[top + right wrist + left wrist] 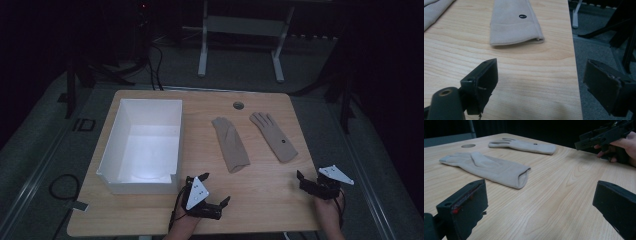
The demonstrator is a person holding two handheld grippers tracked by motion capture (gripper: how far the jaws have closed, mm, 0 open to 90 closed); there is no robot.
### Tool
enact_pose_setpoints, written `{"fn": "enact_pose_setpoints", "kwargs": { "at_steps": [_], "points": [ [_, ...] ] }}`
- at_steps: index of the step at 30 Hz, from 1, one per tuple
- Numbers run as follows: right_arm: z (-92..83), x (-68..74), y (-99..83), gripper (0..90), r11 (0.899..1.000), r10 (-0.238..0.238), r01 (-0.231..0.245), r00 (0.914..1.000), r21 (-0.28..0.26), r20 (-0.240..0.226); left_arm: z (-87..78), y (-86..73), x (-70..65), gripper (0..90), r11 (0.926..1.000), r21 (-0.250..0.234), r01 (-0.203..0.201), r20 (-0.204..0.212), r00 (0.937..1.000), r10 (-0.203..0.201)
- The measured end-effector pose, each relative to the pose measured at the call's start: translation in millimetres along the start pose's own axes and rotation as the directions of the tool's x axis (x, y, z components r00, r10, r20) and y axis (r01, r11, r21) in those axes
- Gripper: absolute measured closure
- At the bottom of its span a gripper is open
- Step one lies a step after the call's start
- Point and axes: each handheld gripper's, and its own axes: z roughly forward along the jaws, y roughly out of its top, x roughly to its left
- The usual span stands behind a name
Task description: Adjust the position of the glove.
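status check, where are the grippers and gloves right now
Left gripper open, empty, near table edge. Right gripper open, empty. Two beige gloves flat, untouched. White box at left; path clear.

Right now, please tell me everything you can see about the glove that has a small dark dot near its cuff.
The glove with the dark dot is beige and looks like soft knitted fabric. It lies flat on the wooden table, near the right edge, fingers spread and pointing away from the person, its open cuff toward the person. The small dark round mark sits on its upper side, near the cuff. Nothing touches it: the other glove lies apart on its left, and the right gripper is short of the cuff, jaws open.
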Motion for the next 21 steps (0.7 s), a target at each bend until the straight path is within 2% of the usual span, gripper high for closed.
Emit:
{"fn": "enact_pose_setpoints", "kwargs": {
  "at_steps": [5, 9, 10, 12, 13, 15, 19, 21],
  "points": [
    [1.0, -1.3, 0.5, 11.4, 1.0, 0.009, -0.008, 0.9999, 0.013, -0.01, -0.3, -0.2, 0.4, 0.1, 1.0, -0.004, 0.002, 0.0, 1.0, -0.002],
    [1.1, 1.4, 1.8, 11.4, 0.999, -0.004, 0.004, 1.0, 0.033, 0.007, 0.2, 0.1, -0.2, 0.1, 1.0, 0.001, 0.0, -0.003, 1.0, 0.0],
    [1.2, 1.3, 3.1, 13.3, 0.998, 0.011, -0.011, 0.9999, 0.062, 0.006, 0.2, 0.1, -0.2, 0.2, 1.0, 0.001, 0.0, -0.003, 1.0, 0.0],
    [3.1, -0.9, 5.7, 14.0, 0.988, 0.061, -0.059, 0.9981, 0.141, -0.007, 0.3, 0.2, -0.8, 0.1, 1.0, 0.002, -0.006, -0.005, 1.0, 0.006],
    [4.3, -1.8, 6.6, 15.0, 0.984, 0.071, -0.07, 0.9975, 0.166, 0.005, 0.3, 0.2, -0.9, 0.1, 0.9999, 0.004, -0.01, -0.005, 0.9999, 0.01],
    [5.2, -2.2, 8.0, 15.0, 0.981, 0.058, -0.059, 0.9983, 0.184, 0.011, 0.5, 0.3, -1.1, 0.1, 0.9999, 0.007, -0.014, -0.005, 0.9999, 0.014],
    [1.3, -3.9, 16.3, 13.3, 0.98, 0.079, -0.071, 0.9963, 0.188, -0.035, 0.4, 0.2, -1.0, 0.1, 0.9999, 0.003, -0.011, -0.002, 0.9999, 0.011],
    [-1.4, -3.8, 22.3, 13.0, 0.981, 0.08, -0.071, 0.9959, 0.182, -0.042, 0.4, 0.2, -1.2, 0.1, 0.9999, 0.003, -0.013, -0.001, 0.9999, 0.013]
  ]
}}
